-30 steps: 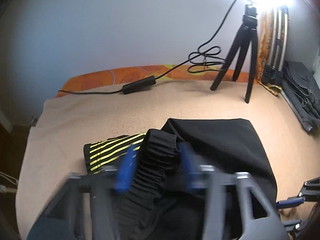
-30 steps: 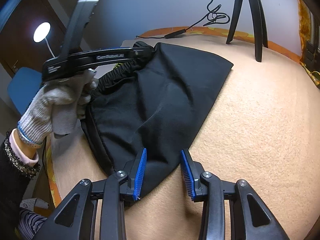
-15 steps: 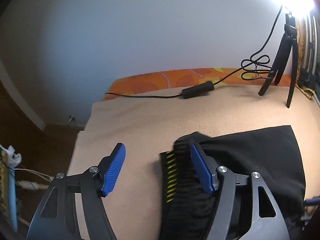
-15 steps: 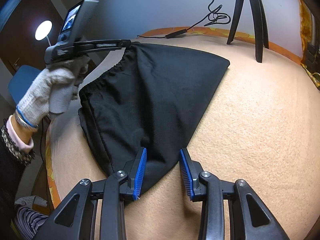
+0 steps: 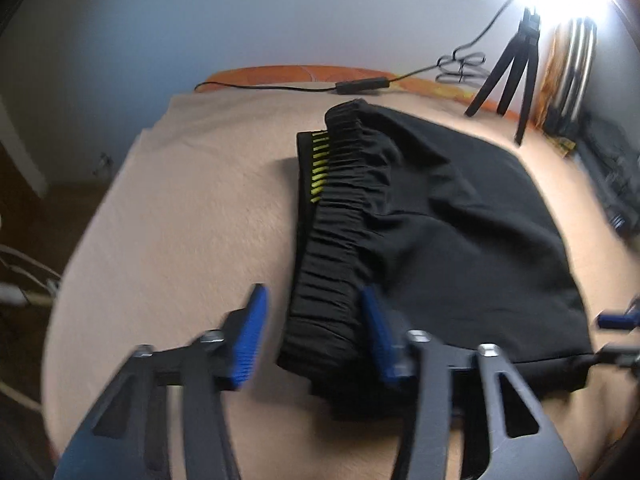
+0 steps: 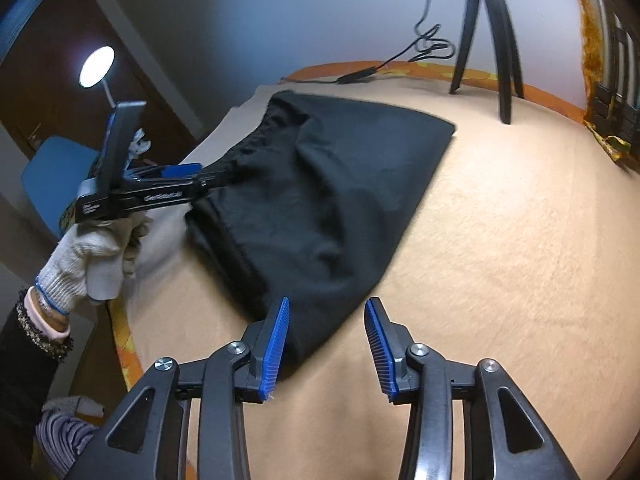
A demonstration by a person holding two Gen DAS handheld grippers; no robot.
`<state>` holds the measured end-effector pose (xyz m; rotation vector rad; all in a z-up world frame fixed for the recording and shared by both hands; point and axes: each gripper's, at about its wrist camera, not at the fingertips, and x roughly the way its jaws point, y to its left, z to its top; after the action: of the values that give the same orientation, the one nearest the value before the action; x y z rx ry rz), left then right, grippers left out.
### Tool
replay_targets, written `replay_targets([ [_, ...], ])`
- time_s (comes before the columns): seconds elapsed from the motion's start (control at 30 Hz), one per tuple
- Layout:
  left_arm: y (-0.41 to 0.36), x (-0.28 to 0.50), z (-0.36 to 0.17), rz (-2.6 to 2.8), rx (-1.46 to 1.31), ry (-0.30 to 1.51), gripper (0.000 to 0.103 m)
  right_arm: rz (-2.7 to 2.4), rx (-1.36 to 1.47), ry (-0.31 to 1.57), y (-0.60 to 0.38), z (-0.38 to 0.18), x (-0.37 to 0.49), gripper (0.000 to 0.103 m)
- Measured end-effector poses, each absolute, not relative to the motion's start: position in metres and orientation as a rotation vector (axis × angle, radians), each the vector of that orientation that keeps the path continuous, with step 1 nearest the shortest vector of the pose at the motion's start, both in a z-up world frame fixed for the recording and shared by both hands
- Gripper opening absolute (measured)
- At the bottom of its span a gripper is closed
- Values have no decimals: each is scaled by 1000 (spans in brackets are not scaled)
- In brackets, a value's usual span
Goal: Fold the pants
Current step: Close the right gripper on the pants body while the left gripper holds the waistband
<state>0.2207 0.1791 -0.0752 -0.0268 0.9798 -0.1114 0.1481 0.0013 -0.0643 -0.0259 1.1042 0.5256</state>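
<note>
Left claw [image 5: 310, 332] angled down, jaws closing; right claw [image 6: 326, 344] angled down, jaws opening.

A black three-legged tripod [image 6: 486, 36] stood on the tan fuzzy blanket [image 6: 500, 248] near the pale wall; a black cable with an inline box [image 5: 362, 86] ran along the orange patterned edge [image 5: 280, 72]; a round white lamp [image 6: 96, 66] glowed at left above a blue chair [image 6: 52, 176].

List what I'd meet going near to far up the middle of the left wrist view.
Left hand-held gripper, jaws closing around the waistband's near end → black pants → beige blanket → black cable → orange cover edge → wall.
</note>
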Motion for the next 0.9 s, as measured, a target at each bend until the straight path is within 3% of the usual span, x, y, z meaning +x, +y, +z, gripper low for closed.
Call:
replay_targets([
  [0.17,180,205,-66,-93,-12,979,42,541,-54,1133,7,-72,141,42],
  [0.27,178,205,-57,-67,1,951,57,539,51,1108,-11,-65,153,43],
  [0.37,183,203,-50,-57,-28,931,60,512,141,1082,-28,-58,169,51],
  [0.5,183,214,-40,-119,-97,916,71,447,286,1058,-58,-56,200,53],
  [0.9,171,316,-59,-201,-169,1012,73,419,441,1106,-72,-92,287,56],
])
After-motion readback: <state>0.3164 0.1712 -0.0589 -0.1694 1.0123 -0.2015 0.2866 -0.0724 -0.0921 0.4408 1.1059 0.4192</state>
